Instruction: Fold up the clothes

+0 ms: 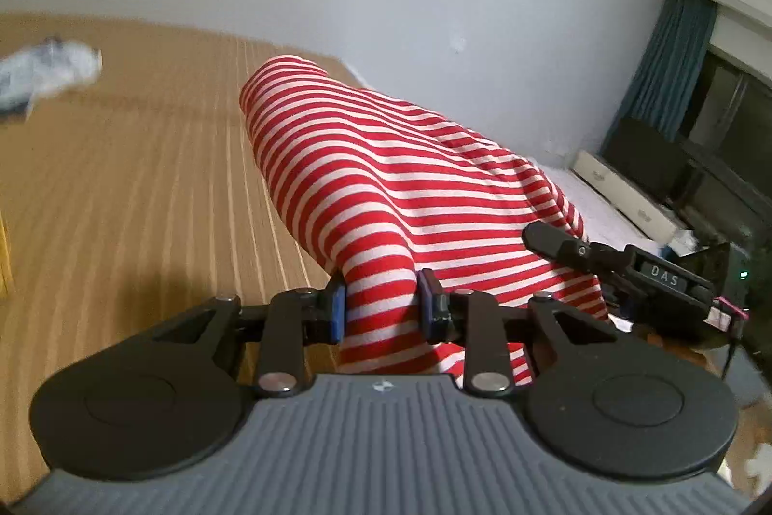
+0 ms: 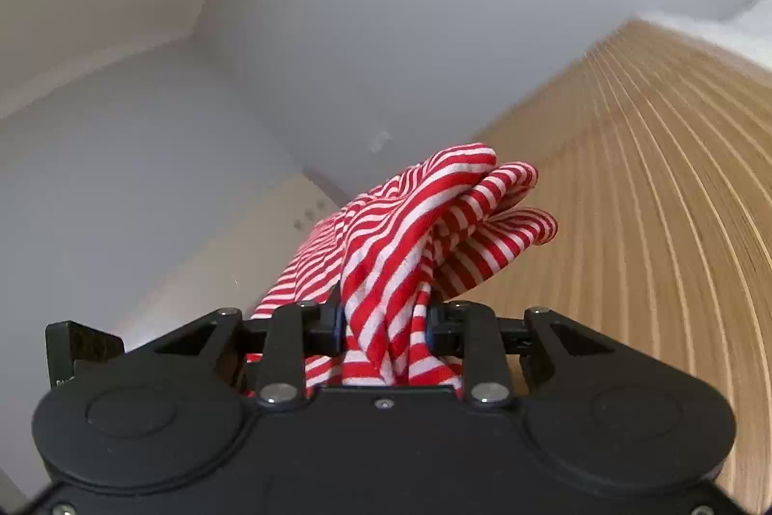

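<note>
Both tools pinch the striped garment, lifted for folding.

Left wrist view: your left tool (image 1: 381, 305) pinches a gathered edge of the red-and-white striped garment (image 1: 386, 177), which stretches away over the tan striped bed (image 1: 144, 201); the right tool (image 1: 555, 242) grips it at the right, probably to spread it between them. A pale garment (image 1: 48, 76) lies far left. Right wrist view: your right tool (image 2: 386, 322) pinches bunched striped garment (image 2: 434, 215), raised above the bed (image 2: 651, 201).
</note>
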Action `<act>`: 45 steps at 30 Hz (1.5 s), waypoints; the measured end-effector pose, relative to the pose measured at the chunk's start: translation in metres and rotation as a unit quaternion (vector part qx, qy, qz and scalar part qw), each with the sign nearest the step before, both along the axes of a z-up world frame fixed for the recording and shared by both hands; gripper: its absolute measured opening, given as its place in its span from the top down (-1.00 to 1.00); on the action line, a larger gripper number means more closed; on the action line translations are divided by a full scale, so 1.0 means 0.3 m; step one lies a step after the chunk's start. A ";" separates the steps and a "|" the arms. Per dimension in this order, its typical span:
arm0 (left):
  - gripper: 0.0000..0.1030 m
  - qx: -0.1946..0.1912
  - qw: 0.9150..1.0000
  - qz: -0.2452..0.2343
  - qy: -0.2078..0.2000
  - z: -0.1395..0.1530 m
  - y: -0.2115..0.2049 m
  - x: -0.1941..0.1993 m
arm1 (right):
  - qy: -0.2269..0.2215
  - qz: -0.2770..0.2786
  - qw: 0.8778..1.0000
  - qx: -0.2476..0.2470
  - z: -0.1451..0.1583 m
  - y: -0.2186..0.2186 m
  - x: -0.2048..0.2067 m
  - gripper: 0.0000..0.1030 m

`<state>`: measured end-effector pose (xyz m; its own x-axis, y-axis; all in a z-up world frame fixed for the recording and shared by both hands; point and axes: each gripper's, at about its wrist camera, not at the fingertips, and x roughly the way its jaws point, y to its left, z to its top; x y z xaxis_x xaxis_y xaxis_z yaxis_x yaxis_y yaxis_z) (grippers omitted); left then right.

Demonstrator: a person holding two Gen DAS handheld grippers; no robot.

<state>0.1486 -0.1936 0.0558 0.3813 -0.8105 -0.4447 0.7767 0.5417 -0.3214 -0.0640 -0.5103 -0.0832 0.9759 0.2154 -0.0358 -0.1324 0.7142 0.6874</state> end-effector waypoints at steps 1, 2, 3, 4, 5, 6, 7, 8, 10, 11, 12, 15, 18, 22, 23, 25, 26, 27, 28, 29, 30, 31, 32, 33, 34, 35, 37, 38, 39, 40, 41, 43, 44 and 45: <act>0.37 0.005 1.000 0.002 -0.014 0.027 -0.025 0.032 | -0.006 -0.004 1.000 -0.007 0.027 -0.013 0.037 0.44; 0.37 0.011 1.000 0.005 -0.025 0.047 -0.053 0.070 | -0.011 -0.009 1.000 -0.013 0.050 -0.027 0.077 0.43; 0.37 0.017 0.999 0.007 -0.033 0.059 -0.087 0.115 | -0.015 -0.016 1.000 -0.017 0.067 -0.040 0.119 0.43; 0.36 0.024 0.999 0.007 -0.039 0.061 -0.123 0.160 | -0.017 -0.023 0.999 -0.022 0.076 -0.052 0.161 0.43; 0.36 0.033 0.999 0.009 -0.043 0.052 -0.157 0.208 | -0.019 -0.032 0.999 -0.027 0.075 -0.064 0.205 0.43; 0.36 0.043 0.998 0.010 -0.045 0.032 -0.194 0.261 | -0.018 -0.042 0.998 -0.032 0.068 -0.075 0.251 0.43; 0.36 0.052 0.998 0.011 -0.044 0.007 -0.224 0.303 | -0.017 -0.052 0.998 -0.036 0.055 -0.085 0.295 0.43; 0.36 0.060 0.997 0.011 -0.040 -0.028 -0.263 0.353 | -0.013 -0.061 0.997 -0.037 0.029 -0.096 0.338 0.43; 0.36 0.075 0.997 0.012 -0.028 -0.105 -0.343 0.444 | 0.002 -0.081 0.996 -0.040 -0.041 -0.118 0.429 0.43; 0.36 0.084 0.996 0.010 -0.022 -0.152 -0.386 0.484 | 0.013 -0.091 0.995 -0.047 -0.084 -0.128 0.473 0.43; 0.36 0.092 0.996 0.009 -0.016 -0.199 -0.427 0.521 | 0.025 -0.097 0.994 -0.052 -0.124 -0.140 0.511 0.43; 0.36 0.115 0.993 0.009 -0.005 -0.329 -0.514 0.600 | 0.063 -0.106 0.991 -0.059 -0.239 -0.185 0.606 0.43; 0.26 0.132 0.991 0.009 0.000 -0.427 -0.538 0.658 | 0.119 -0.098 0.986 -0.068 -0.340 -0.237 0.713 0.39; 0.02 0.122 0.992 0.015 -0.024 -0.444 -0.475 0.625 | 0.141 -0.100 0.983 -0.054 -0.411 -0.280 0.737 0.12; -0.08 0.125 0.991 0.024 -0.043 -0.425 -0.448 0.582 | 0.127 -0.106 0.985 -0.052 -0.390 -0.292 0.710 0.06; -0.13 0.141 0.985 0.039 -0.089 -0.378 -0.395 0.510 | 0.101 -0.120 0.986 -0.064 -0.330 -0.310 0.633 -0.07; -0.13 0.152 0.982 0.041 -0.108 -0.350 -0.380 0.466 | 0.086 -0.120 0.987 -0.067 -0.296 -0.327 0.586 -0.07; -0.13 0.163 0.978 0.039 -0.126 -0.321 -0.370 0.426 | 0.073 -0.113 0.989 -0.066 -0.264 -0.343 0.545 -0.07; -0.13 0.167 0.976 0.031 -0.138 -0.299 -0.369 0.393 | 0.062 -0.099 0.991 -0.066 -0.235 -0.355 0.512 -0.05; -0.13 0.166 0.975 0.018 -0.145 -0.280 -0.374 0.353 | 0.055 -0.078 0.993 -0.072 -0.216 -0.352 0.479 0.02; -0.13 0.166 0.975 0.000 -0.146 -0.271 -0.399 0.322 | 0.051 -0.059 0.993 -0.084 -0.206 -0.334 0.457 0.05; -0.13 0.168 0.975 -0.017 -0.147 -0.267 -0.426 0.291 | 0.055 -0.042 0.993 -0.100 -0.198 -0.313 0.456 0.16; -0.13 0.176 0.973 -0.025 -0.148 -0.280 -0.452 0.261 | 0.067 -0.029 0.990 -0.119 -0.196 -0.291 0.464 0.34; -0.13 0.184 0.971 -0.028 -0.150 -0.302 -0.463 0.232 | 0.086 -0.020 0.986 -0.141 -0.200 -0.266 0.480 0.44; -0.13 0.194 0.969 -0.030 -0.152 -0.332 -0.495 0.217 | 0.108 -0.014 0.981 -0.161 -0.210 -0.239 0.501 0.59; -0.13 0.206 0.966 -0.029 -0.155 -0.366 -0.523 0.212 | 0.132 -0.004 0.975 -0.178 -0.229 -0.212 0.517 0.60; -0.13 0.230 0.960 -0.024 -0.159 -0.434 -0.574 0.204 | 0.162 0.020 0.967 -0.193 -0.272 -0.190 0.538 0.60; -0.13 0.240 0.957 -0.017 -0.160 -0.465 -0.578 0.203 | 0.176 0.030 0.963 -0.200 -0.293 -0.185 0.550 0.60; -0.13 0.244 0.955 -0.015 -0.165 -0.488 -0.571 0.204 | 0.190 0.032 0.959 -0.209 -0.308 -0.186 0.560 0.62; -0.13 0.246 0.954 -0.015 -0.171 -0.505 -0.557 0.204 | 0.201 0.026 0.955 -0.215 -0.318 -0.189 0.563 0.66; -0.13 0.247 0.953 -0.011 -0.177 -0.516 -0.544 0.206 | 0.207 0.021 0.953 -0.219 -0.326 -0.194 0.562 0.81; -0.15 0.251 0.950 0.002 -0.185 -0.521 -0.513 0.241 | 0.210 0.016 0.952 -0.221 -0.335 -0.207 0.549 0.97; -0.15 0.248 0.952 0.010 -0.178 -0.519 -0.484 0.265 | 0.211 0.010 0.951 -0.227 -0.337 -0.209 0.543 1.00; -0.15 0.235 0.959 0.018 -0.158 -0.507 -0.453 0.277 | 0.210 0.001 0.948 -0.238 -0.334 -0.204 0.540 1.00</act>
<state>0.2316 -0.3295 -0.0963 0.5809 -0.5332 -0.6150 0.7736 0.5967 0.2134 0.0980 -0.5717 -0.1835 0.8537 0.0801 -0.5145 0.0791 0.9567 0.2802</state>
